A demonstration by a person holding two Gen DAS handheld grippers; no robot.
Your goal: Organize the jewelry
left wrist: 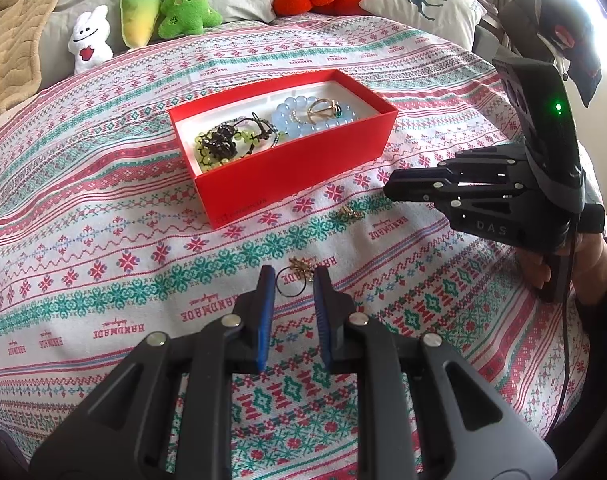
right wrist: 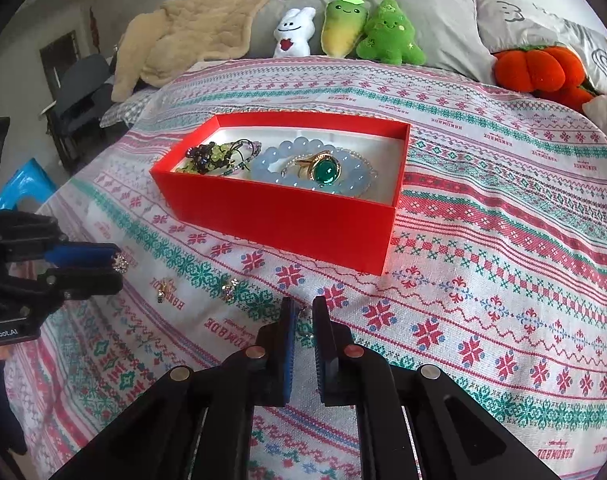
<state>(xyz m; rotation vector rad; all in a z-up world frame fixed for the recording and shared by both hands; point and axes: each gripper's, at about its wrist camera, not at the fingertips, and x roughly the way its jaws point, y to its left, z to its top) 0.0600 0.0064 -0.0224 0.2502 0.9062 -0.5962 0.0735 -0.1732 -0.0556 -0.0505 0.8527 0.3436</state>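
A red box sits on the patterned bedspread. It holds a pale blue bead bracelet, a gold ring with a green stone and a dark and green bead tangle. My left gripper is shut on a thin ring with a sparkly ornament, low over the cloth in front of the box. My right gripper hovers close to the cloth with a narrow gap between its pads. A tiny piece shows in that gap, and the pads do not span it.
Two small earrings lie loose on the bedspread between the grippers. Plush toys and pillows line the far side. A beige blanket lies at the back. A blue stool stands beside the bed.
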